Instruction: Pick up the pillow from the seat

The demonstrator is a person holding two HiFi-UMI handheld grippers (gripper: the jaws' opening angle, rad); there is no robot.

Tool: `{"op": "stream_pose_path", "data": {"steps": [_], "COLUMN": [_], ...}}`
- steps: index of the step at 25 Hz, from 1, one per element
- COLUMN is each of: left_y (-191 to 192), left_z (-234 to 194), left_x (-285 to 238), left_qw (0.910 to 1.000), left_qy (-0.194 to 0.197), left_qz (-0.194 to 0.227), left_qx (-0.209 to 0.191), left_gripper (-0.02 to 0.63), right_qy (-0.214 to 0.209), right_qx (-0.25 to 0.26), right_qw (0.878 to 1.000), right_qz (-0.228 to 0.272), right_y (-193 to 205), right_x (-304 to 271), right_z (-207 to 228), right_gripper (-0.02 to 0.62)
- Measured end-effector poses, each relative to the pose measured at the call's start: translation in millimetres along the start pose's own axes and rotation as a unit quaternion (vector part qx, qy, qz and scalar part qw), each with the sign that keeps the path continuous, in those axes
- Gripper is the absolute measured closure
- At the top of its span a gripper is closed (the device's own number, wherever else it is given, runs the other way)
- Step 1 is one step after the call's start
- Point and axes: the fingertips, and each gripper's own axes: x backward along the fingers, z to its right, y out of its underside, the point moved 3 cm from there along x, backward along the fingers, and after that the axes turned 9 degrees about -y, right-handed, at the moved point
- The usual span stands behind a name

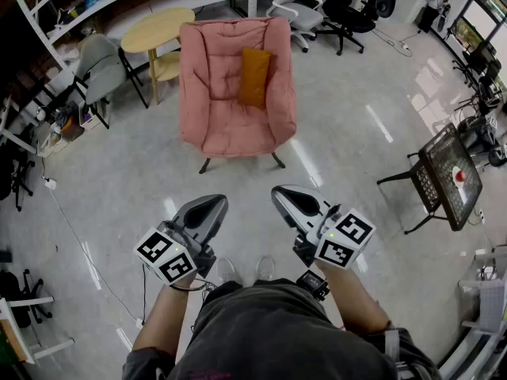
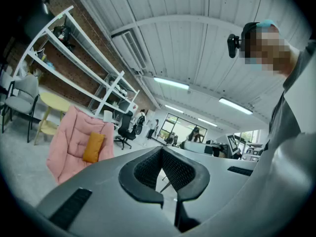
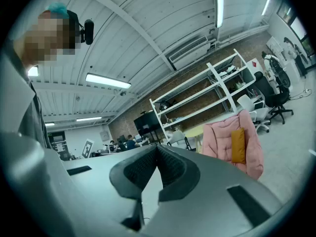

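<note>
Wooden table: far left, just beside the chair.
left gripper: jaws closed together, nothing between them, aimed level toward the chair.
chair: pink, centre, well ahead of both grippers.
pillow: orange, on the chair, propped against the backrest right of centre; long axis runs up the backrest, top end pointing away from the person.
right gripper: jaws closed together, empty, level.
</note>
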Motion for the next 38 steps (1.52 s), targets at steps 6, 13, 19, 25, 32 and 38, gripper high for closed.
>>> {"op": "stream_pose_path", "data": {"steps": [6, 13, 19, 25, 32, 38], "left_y": [7.0, 17.7, 25.8, 22.4, 7.1, -6.0], "left_z": [10.1, 21.6, 20.8, -4.5, -45.1, -100.0], "left_x": [-12.6, -29.3, -42.4, -49.0, -74.5, -112.0], "left_qw": [1.0000, 0.9999, 0.9998, 0.9993, 0.9993, 0.9990], "left_qy": [-0.002, -0.004, -0.011, -0.028, -0.025, -0.006], "left_qz": [-0.003, -0.011, -0.017, -0.018, -0.008, -0.025], "left_qx": [0.001, 0.003, 0.005, 0.017, 0.028, 0.036], "left_gripper": [0.597, 0.597, 0.597, 0.597, 0.597, 0.597], "right_qy": [-0.003, -0.003, 0.004, 0.009, 0.022, 0.037], "right_qx": [-0.005, -0.011, -0.030, -0.036, -0.039, -0.050], "right_qw": [1.000, 1.000, 1.000, 0.999, 0.999, 0.998], "right_qz": [-0.003, -0.006, -0.002, -0.008, -0.017, -0.013], "right_y": [1.1, 2.9, 3.6, 2.5, -2.4, -7.5], "right_x": [15.5, 33.4, 47.0, 41.0, 13.9, -30.8], "right_z": [8.8, 22.5, 44.5, 64.5, 97.8, 145.4], "right_gripper": [0.581, 0.580, 0.580, 0.580, 0.580, 0.580]}}
